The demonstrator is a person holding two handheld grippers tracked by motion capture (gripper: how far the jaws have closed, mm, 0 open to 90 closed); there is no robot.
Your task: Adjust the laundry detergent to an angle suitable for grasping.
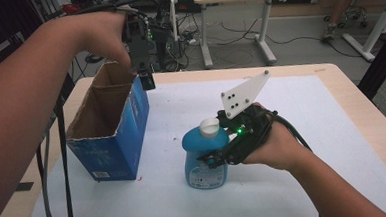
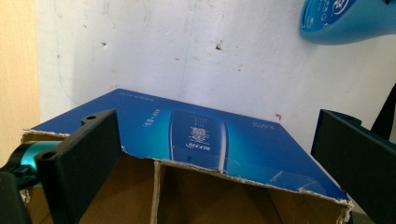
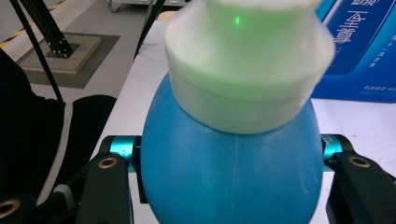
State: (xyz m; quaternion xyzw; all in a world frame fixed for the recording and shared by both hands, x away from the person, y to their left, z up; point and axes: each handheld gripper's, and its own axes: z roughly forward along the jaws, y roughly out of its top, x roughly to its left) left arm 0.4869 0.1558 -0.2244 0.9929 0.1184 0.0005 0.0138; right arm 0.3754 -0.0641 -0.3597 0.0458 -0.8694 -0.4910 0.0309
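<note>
A blue bottle (image 1: 206, 157) with a white cap (image 1: 209, 128) stands upright on the white table cover, right of an open blue cardboard box (image 1: 114, 134). My right gripper (image 1: 218, 157) is shut on the bottle's body from the right; in the right gripper view its jaws press both sides of the bottle (image 3: 233, 177) below the cap (image 3: 247, 60). My left gripper (image 1: 145, 78) hangs over the box's far right corner, pointing down. In the left gripper view its jaws stand wide apart, open, over the torn rim of the box (image 2: 201, 135). The bottle (image 2: 345, 18) lies beyond.
The white cover (image 1: 290, 123) spreads over a wooden table (image 1: 375, 123), with bare room to the right and front. The box's open top faces up, its brown inside empty as far as I see. Desk legs and cables (image 1: 205, 34) crowd the floor behind.
</note>
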